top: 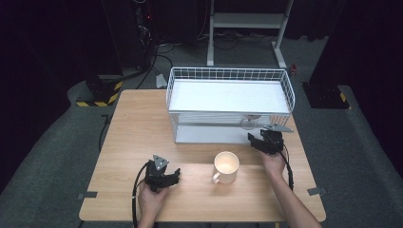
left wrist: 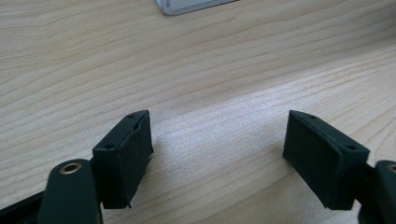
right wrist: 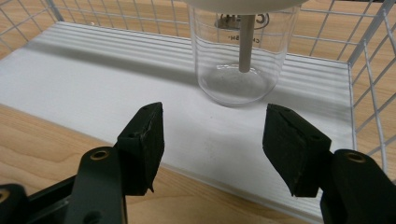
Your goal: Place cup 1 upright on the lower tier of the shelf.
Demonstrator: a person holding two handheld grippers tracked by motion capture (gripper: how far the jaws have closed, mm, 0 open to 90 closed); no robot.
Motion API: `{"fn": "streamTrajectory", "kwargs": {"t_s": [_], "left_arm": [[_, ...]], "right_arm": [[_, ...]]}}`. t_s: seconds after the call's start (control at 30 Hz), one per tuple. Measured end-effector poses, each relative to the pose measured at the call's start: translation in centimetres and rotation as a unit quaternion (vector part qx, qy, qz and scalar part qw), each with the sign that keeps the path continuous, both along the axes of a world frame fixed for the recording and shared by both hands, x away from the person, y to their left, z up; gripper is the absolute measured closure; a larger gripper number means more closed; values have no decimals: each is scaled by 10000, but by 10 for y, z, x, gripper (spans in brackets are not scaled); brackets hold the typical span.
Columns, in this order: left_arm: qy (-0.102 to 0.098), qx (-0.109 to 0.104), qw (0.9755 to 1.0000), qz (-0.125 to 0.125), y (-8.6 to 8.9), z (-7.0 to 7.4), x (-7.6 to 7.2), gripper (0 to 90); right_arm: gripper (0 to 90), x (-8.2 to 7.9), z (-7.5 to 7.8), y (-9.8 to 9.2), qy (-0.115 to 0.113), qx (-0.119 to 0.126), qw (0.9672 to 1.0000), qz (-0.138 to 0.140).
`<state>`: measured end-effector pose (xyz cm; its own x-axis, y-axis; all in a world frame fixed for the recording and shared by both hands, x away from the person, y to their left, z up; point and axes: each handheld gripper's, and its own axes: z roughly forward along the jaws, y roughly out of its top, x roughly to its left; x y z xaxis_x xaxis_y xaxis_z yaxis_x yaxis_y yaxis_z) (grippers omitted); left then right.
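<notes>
My left gripper (top: 164, 176) and right gripper (top: 266, 141) are both black, each topped with a grey three-cornered plate. A black cable (top: 137, 190) trails from the left one along my bare forearm, and another runs from the right. Each jaw is a blocky black pad (left wrist: 123, 156) with small screw holes, hinged on an arm with a brass-coloured rivet (left wrist: 70, 168).

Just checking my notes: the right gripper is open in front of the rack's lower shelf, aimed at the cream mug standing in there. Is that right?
Not quite. The right gripper is open at the rack's lower shelf, but it faces a clear glass beaker, as the right gripper view shows. The cream mug stands out on the table.
</notes>
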<state>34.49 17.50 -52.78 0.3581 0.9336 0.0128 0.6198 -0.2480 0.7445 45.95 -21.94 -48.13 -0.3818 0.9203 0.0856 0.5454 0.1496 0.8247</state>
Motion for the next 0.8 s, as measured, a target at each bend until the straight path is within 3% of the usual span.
{"fn": "streamTrajectory", "kwargs": {"t_s": [0.37,0.8], "left_arm": [[6,-6,10000,20,0,0,0,238],[-9,-5,10000,22,0,0,0,238]], "right_arm": [[369,-24,2,-9,-91,72,9999,74],[361,-59,-13,-22,-54,27,9999,94]]}}
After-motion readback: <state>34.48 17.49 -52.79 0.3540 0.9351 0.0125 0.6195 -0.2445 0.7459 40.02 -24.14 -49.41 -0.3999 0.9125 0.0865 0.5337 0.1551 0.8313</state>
